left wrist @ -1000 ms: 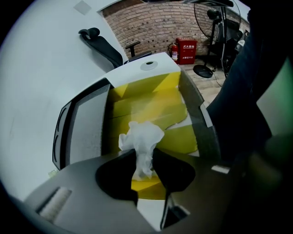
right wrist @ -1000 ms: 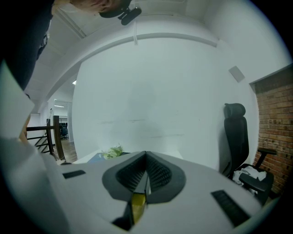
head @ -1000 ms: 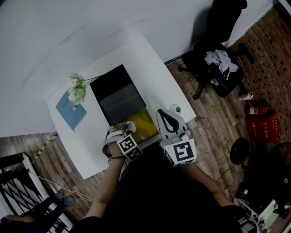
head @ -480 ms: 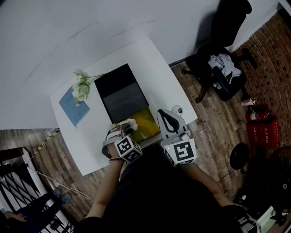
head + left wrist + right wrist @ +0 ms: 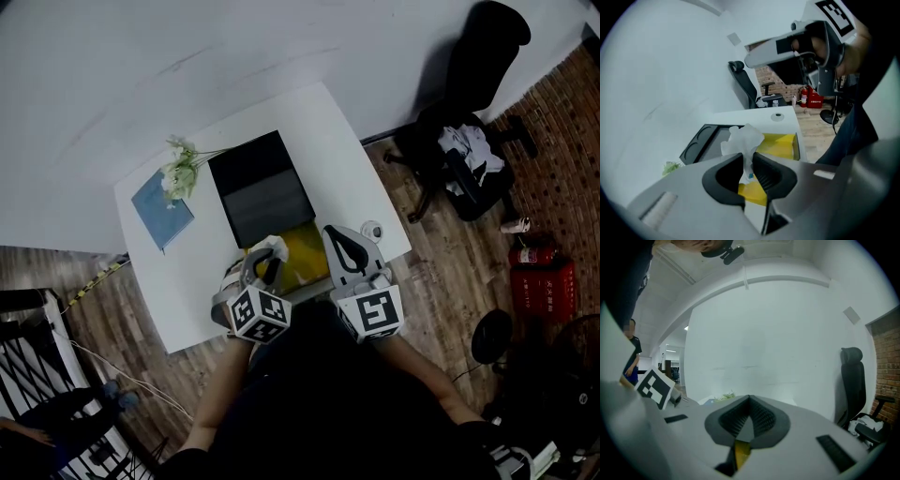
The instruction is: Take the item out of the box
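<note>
Head view: the left claw overlaps a yellow cardboard box on the white counter, its catch hard to make out; left gripper view: its jaws, just closing, pinch a crumpled white tissue above that box; right gripper view: the right claw is pressed together.

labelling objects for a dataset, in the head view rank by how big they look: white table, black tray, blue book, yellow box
1. white table
2. black tray
3. blue book and yellow box: these look about alike, and the box is partly hidden, so I won't rank one over the other.
</note>
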Demonstrator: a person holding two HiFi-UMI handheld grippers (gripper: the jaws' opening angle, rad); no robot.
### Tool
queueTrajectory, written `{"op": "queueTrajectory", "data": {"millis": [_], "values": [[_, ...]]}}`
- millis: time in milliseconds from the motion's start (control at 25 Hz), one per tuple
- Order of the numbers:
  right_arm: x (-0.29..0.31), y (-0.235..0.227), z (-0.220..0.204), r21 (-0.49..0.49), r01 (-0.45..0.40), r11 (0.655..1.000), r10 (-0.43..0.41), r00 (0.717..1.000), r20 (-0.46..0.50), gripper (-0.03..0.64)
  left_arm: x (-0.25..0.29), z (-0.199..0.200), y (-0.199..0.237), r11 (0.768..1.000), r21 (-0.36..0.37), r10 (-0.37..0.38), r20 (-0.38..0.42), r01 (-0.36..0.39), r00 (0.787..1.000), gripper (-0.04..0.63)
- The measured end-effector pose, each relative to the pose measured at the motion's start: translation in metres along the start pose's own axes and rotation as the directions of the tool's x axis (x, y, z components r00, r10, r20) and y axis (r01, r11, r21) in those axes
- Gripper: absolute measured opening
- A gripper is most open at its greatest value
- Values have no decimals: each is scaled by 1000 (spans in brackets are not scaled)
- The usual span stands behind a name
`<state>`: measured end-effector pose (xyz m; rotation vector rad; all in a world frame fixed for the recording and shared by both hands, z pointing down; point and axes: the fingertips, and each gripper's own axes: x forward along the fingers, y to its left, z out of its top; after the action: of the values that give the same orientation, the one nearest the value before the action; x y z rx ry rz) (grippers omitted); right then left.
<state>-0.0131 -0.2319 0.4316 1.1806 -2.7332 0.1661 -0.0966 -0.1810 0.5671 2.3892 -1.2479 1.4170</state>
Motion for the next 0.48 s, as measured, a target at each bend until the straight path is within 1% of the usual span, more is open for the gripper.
{"op": "queueTrajectory", "data": {"millis": [120, 240, 360, 480], "values": [[0, 5, 5, -9, -12, 1000, 12, 1000, 10, 12, -15, 13, 14, 998, -20, 67, 70, -66, 995, 75], [1, 8, 10, -12, -16, 1000, 16, 1000, 23, 12, -33, 27, 30, 989, -64, 140, 141, -132, 980, 74], [1, 7, 15, -11, -15, 1000, 15, 999, 35, 12, -53, 44, 44, 975, -118, 210, 213, -189, 954, 74], [0, 6, 20, -19, -12, 1000, 13, 999, 42, 12, -72, 56, 57, 956, -174, 277, 282, -235, 918, 74]]}}
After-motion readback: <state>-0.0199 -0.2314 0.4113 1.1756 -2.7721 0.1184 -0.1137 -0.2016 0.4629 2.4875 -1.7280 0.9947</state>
